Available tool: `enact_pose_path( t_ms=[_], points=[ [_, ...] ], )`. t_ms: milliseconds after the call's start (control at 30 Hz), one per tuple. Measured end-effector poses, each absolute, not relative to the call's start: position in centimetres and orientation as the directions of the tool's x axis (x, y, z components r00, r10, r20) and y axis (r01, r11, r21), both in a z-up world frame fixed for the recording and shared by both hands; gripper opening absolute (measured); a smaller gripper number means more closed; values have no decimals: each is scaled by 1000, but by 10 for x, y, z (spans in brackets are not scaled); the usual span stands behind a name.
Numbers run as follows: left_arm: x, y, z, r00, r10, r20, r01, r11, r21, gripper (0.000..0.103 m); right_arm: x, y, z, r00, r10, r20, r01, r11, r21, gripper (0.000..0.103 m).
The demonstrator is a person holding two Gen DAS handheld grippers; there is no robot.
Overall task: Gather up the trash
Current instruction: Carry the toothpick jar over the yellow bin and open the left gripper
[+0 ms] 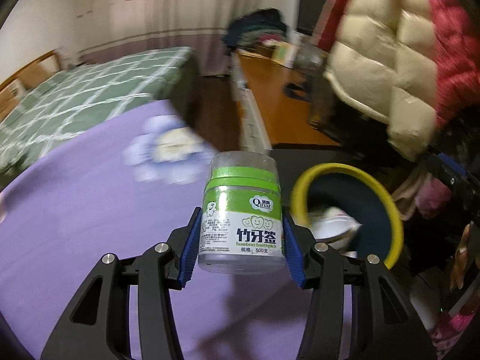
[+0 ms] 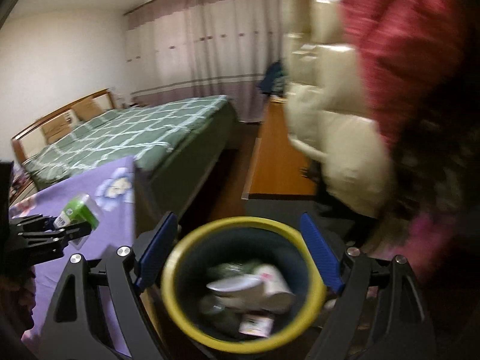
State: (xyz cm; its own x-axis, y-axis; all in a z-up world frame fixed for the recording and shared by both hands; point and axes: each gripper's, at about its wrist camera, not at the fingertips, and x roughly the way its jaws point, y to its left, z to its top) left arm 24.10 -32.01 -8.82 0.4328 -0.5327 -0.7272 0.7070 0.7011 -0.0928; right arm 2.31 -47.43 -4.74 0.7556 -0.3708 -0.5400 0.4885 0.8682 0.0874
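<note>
Purple cloth (image 1: 90, 225) under jar (image 1: 241, 213); bin's (image 2: 186, 258) trash (image 2: 255, 285) right-view only

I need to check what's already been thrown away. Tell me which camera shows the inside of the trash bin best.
The right wrist view. It looks down into the yellow-rimmed trash bin, showing blurred cups and wrappers at the bottom. The left wrist view shows the bin only from the side, partly behind the toothpick jar held in the left gripper.
</note>
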Motion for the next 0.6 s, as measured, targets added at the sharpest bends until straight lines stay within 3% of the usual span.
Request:
enact_pose_path(
  t_ms=[333,367,400,433,600],
  points=[
    [200,-460,-117,255,-555,-792,826,551,-120,50,-29,-516,-65,678,-449,-582,594,801,74,80],
    [198,-469,-121,256,-539,-802,827,552,-107,54,-30,-517,-65,678,-450,-581,596,799,76,80],
    [198,-472,-122,268,-533,-802,823,559,-96,72,-30,-517,-66,677,-451,-581,598,798,77,80],
    [197,-470,-119,293,-536,-792,814,575,-88,80,-31,-516,-66,677,-452,-581,598,798,77,80],
    [191,-425,-84,414,-556,-721,776,629,-40,89,-31,-505,-66,695,-415,-587,568,818,93,80]
  ],
)
